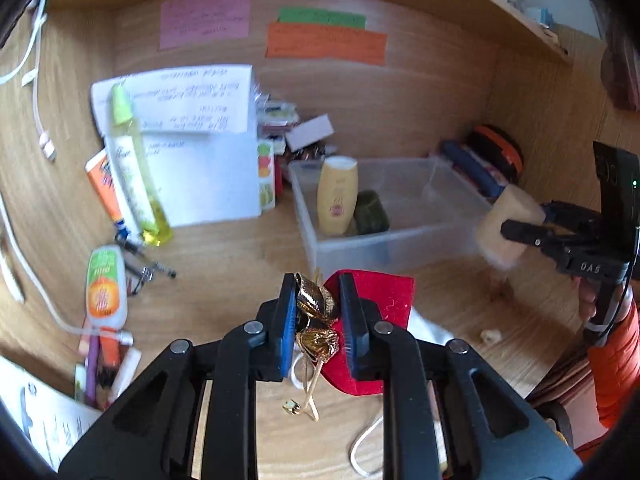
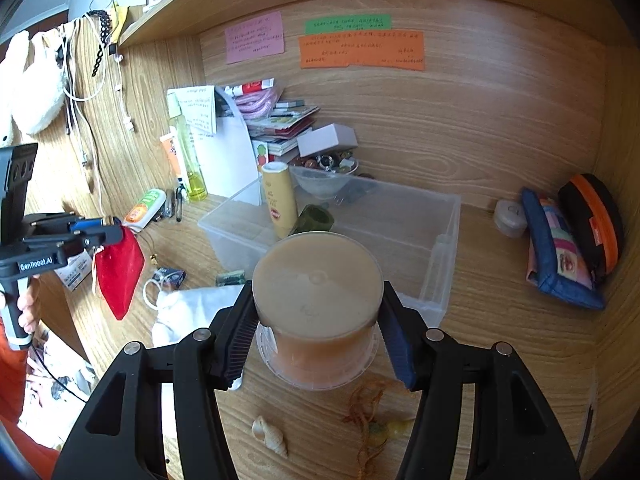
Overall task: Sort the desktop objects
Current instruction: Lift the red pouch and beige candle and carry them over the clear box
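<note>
I have the clear bin [image 2: 444, 216] mid-desk as my drop target, a yellow bottle [image 1: 337, 196] already inside. My right gripper [image 2: 318, 336] is clamped on the beige-lidded jar [image 2: 318, 280], just short of the bin. My left gripper [image 1: 317, 312] pinches the red pouch [image 2: 120, 268] by its gold-trimmed neck, I think; blur hides detail. I'd carry it high, clearing the bin's rim.

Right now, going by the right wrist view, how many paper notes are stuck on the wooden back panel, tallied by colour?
Pink note: 1
Green note: 1
Orange note: 1
Total: 3
</note>
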The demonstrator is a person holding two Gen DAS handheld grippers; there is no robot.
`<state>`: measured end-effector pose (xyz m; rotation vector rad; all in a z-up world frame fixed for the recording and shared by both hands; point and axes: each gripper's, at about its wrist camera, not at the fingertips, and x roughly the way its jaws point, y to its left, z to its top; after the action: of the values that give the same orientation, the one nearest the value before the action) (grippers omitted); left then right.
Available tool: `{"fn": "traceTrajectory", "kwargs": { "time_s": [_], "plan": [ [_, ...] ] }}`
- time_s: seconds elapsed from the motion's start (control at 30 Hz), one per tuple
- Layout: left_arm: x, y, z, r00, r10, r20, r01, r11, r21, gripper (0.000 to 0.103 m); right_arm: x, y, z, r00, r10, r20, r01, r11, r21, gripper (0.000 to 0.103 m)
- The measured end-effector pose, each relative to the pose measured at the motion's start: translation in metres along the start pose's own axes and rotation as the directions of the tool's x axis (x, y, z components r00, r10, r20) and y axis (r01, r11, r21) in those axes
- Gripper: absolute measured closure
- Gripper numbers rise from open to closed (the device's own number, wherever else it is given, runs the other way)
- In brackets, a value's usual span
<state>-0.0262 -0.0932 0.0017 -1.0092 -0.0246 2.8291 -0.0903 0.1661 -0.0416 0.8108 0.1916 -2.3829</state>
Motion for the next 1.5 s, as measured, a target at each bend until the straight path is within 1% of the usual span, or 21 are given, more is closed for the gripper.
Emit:
{"fn": "traceTrajectory", "kwargs": {
  "time_s": [0.17,0.27,0.37,0.4,0.5,0.7,0.77,0.9,1.0,1.2,1.3,1.5],
  "plan": [
    [0.01,-0.009,0.027,0.999,-0.027,0.03,0.027,0.999,0.025,0.083,-0.003,-0.007,0.014,1.0,-0.018,0.02,0.018,1.0,-0.01,0.049],
    [0.02,-0.013,0.04,0.999,-0.03,0.04,0.029,0.999,0.034,0.083,-0.005,-0.011,0.024,0.999,-0.028,0.037,0.028,0.999,-0.015,0.049],
    [0.031,-0.018,0.055,0.998,-0.049,0.048,0.047,0.998,0.031,0.083,-0.002,-0.015,0.033,0.998,-0.039,0.047,0.041,0.999,-0.026,0.049],
    [0.037,-0.02,0.062,0.997,-0.067,0.049,0.066,0.997,0.029,0.083,-0.001,-0.015,0.036,0.998,-0.042,0.048,0.044,0.999,-0.032,0.049],
    [0.052,-0.028,0.076,0.997,-0.064,0.053,0.062,0.997,0.037,0.083,0.008,-0.017,0.044,0.998,-0.05,0.045,0.052,0.998,-0.046,0.049],
    [0.096,-0.043,0.097,0.997,-0.075,0.023,0.073,0.995,0.065,0.083,0.036,-0.027,0.054,0.999,-0.05,0.015,0.051,0.997,-0.051,0.049],
    [0.113,-0.048,0.102,0.997,-0.071,0.005,0.071,0.995,0.07,0.083,0.047,-0.031,0.055,0.998,-0.055,-0.006,0.055,0.997,-0.053,0.049],
    [0.144,-0.056,0.107,0.995,-0.092,-0.038,0.095,0.992,0.085,0.083,0.068,-0.04,0.056,0.996,-0.07,-0.049,0.067,0.996,-0.056,0.049],
    [0.157,-0.062,0.109,0.993,-0.103,-0.053,0.107,0.99,0.096,0.083,0.082,-0.046,0.056,0.995,-0.073,-0.075,0.069,0.996,-0.048,0.049],
    [0.178,-0.07,0.108,0.993,-0.083,-0.079,0.093,0.988,0.126,0.083,0.108,-0.053,0.054,0.991,-0.072,-0.114,0.067,0.997,-0.049,0.049],
    [0.186,-0.076,0.107,0.995,-0.05,-0.087,0.064,0.986,0.157,0.083,0.118,-0.051,0.054,0.99,-0.069,-0.123,0.062,0.996,-0.059,0.049],
    [0.195,-0.083,0.106,0.995,-0.029,-0.095,0.046,0.982,0.185,0.083,0.131,-0.048,0.049,0.985,-0.086,-0.147,0.072,0.993,-0.094,0.049]
  ]
}}
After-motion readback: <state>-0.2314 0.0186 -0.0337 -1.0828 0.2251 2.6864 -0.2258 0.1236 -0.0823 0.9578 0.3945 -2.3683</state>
